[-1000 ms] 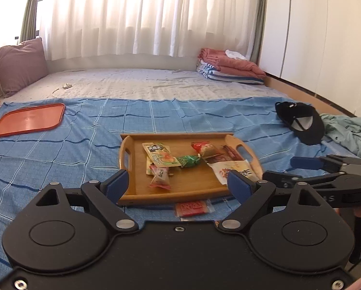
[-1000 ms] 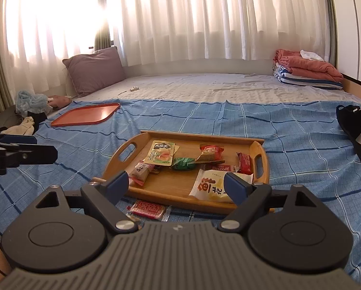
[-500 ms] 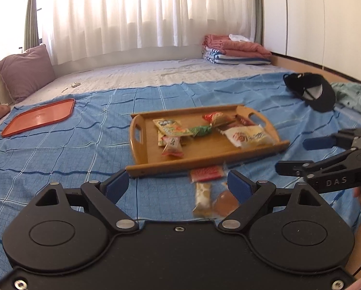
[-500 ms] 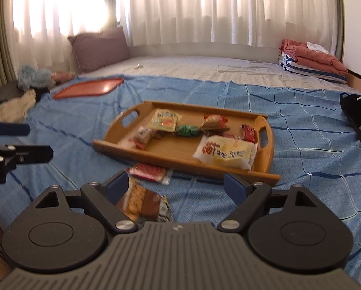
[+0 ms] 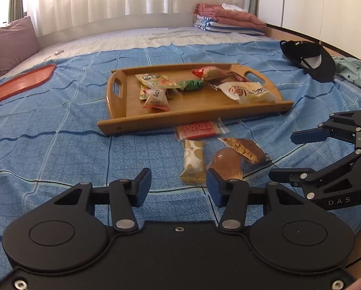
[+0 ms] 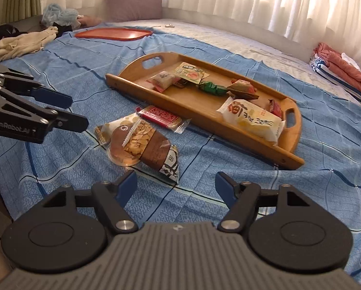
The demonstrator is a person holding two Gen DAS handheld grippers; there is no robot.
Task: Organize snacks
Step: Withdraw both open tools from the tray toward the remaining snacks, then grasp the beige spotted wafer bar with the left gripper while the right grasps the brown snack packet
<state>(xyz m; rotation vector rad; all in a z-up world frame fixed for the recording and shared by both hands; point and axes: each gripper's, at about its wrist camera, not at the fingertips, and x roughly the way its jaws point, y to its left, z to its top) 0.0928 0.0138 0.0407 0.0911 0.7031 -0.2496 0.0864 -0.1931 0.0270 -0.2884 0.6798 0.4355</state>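
A wooden tray [image 5: 122, 106] [image 6: 294, 133] with several snack packets lies on the blue bedspread. In front of it lie a red packet [image 5: 197, 130] [image 6: 161, 116], a white-and-gold packet [image 5: 192, 162], a brown jelly cup [image 5: 227, 164] [image 6: 119, 149] and a peanut bar [image 5: 245, 149] [image 6: 146, 145]. My left gripper [image 5: 178, 186] hovers low just before the loose snacks, its jaws closing with nothing between them. My right gripper [image 6: 175, 184] hangs near the peanut bar, jaws closing, also with nothing between them. Each gripper shows at the other view's edge.
An orange tray [image 5: 21, 82] [image 6: 112, 33] lies at the far left. A black cap [image 5: 311, 58] and green cloth [image 5: 354, 72] sit at the right, folded blankets [image 5: 226, 21] at the back, a purple pillow [image 6: 132, 2] and loose clothes [image 6: 23, 43] at the left.
Both grippers have sunk toward the bedspread and their jaws have narrowed. The loose snacks in front of the tray have come into full view.
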